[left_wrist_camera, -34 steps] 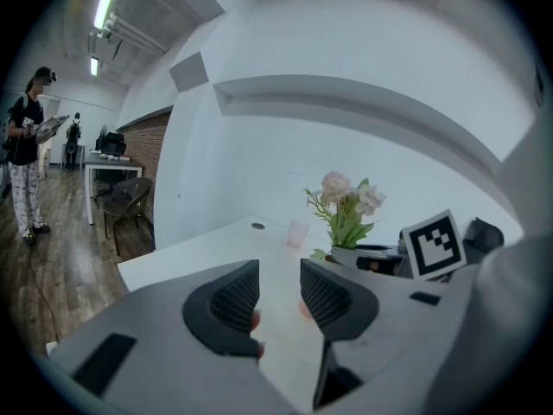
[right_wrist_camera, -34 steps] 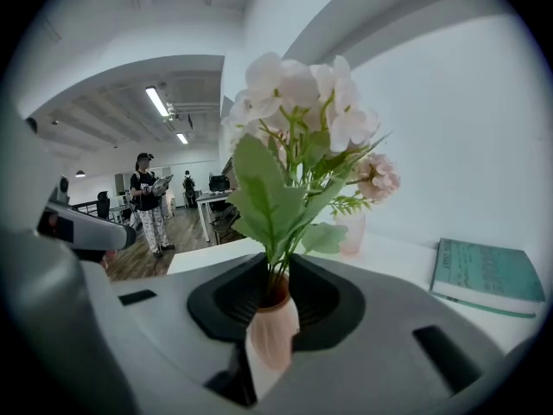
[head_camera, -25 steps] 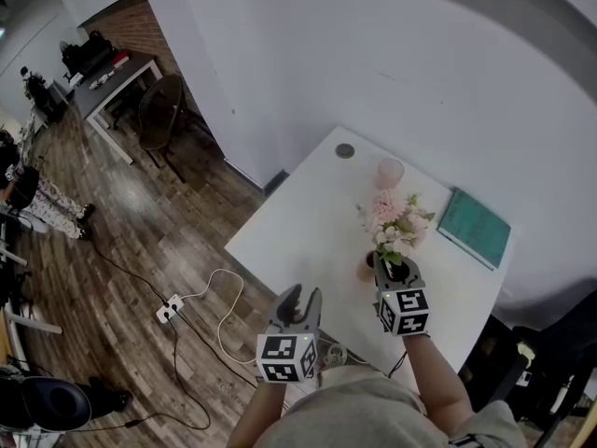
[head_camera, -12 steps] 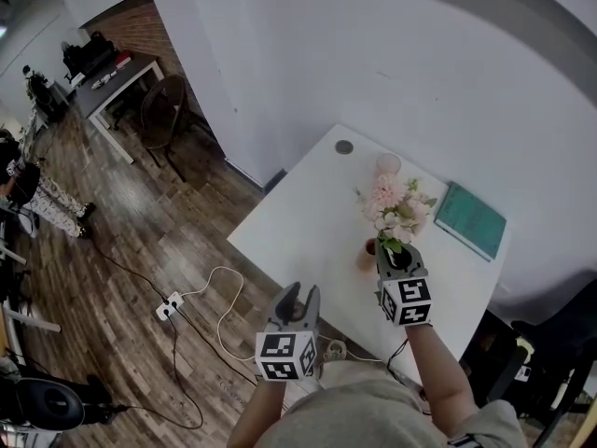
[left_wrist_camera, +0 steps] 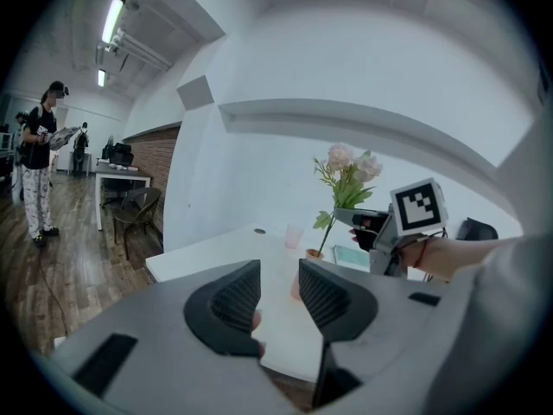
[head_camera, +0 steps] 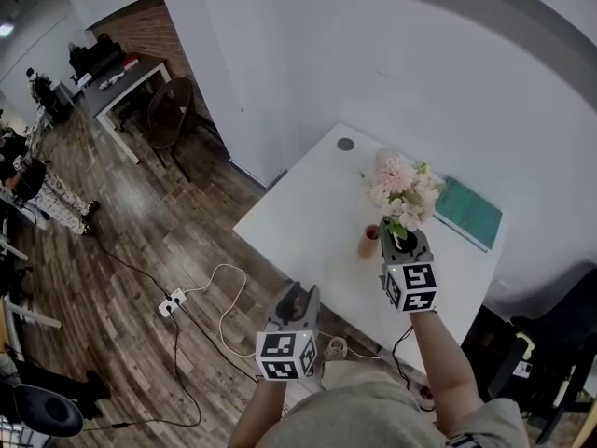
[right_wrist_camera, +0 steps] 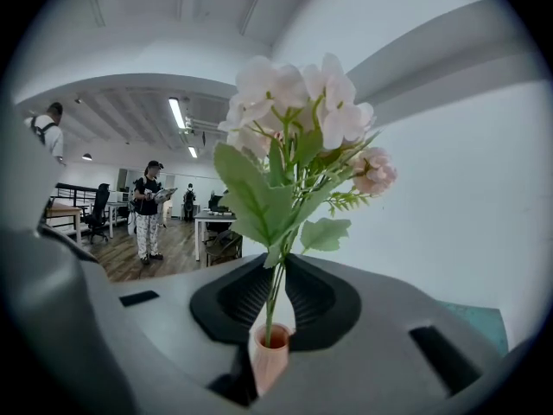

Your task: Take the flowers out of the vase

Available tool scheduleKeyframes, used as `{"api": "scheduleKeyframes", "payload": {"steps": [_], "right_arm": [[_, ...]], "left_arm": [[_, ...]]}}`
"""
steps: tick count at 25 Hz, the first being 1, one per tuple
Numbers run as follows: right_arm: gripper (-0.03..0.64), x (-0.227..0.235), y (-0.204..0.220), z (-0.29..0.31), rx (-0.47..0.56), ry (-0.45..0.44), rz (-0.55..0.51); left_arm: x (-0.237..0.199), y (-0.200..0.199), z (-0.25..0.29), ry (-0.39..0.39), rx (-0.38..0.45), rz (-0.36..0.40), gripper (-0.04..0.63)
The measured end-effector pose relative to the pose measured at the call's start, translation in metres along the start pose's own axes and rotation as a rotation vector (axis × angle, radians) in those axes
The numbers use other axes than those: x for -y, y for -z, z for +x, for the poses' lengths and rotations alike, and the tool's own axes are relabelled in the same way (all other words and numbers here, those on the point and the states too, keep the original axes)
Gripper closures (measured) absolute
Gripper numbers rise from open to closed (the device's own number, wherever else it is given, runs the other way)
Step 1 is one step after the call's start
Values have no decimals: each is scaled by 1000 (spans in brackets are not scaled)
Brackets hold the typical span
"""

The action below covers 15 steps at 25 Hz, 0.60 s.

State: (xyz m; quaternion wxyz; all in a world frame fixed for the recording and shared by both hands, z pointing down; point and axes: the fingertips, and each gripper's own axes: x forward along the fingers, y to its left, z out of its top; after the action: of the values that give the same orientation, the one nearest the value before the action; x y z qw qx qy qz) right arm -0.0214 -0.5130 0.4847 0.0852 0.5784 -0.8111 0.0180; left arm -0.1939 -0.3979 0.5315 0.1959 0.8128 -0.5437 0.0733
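Note:
A bunch of pale pink flowers [head_camera: 403,189] with green leaves is lifted above a small terracotta vase [head_camera: 369,242] on the white table [head_camera: 298,222]. My right gripper [head_camera: 401,239] is shut on the stems just beside the vase, its jaws having just been closing. In the right gripper view the flowers [right_wrist_camera: 298,119] rise above the jaws, and the stem ends still reach into the vase [right_wrist_camera: 268,357]. My left gripper [head_camera: 295,299] hangs off the table's near edge, open with nothing between its jaws, which have narrowed slightly. In the left gripper view it [left_wrist_camera: 278,296] faces the flowers [left_wrist_camera: 346,162].
A green book [head_camera: 469,215] lies at the table's far right. A pink cup [head_camera: 385,161] stands behind the flowers and a round grommet [head_camera: 346,144] sits at the far edge. A cable and power strip [head_camera: 170,303] lie on the wooden floor. People stand far left.
My right gripper has risen with the flowers, drawing the stems up out of the vase, which stays on the table. The left gripper has shifted a little.

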Motion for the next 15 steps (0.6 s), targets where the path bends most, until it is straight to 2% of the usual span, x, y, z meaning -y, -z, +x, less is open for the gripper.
{"api": "scheduleKeyframes", "payload": {"steps": [8, 15], "right_arm": [[566, -8, -37, -29, 76, 1, -18], [566, -18, -52, -60, 122, -9, -20]], "left_arm": [[12, 3, -37, -11, 25, 5, 469], [21, 11, -64, -27, 47, 20, 474]]}}
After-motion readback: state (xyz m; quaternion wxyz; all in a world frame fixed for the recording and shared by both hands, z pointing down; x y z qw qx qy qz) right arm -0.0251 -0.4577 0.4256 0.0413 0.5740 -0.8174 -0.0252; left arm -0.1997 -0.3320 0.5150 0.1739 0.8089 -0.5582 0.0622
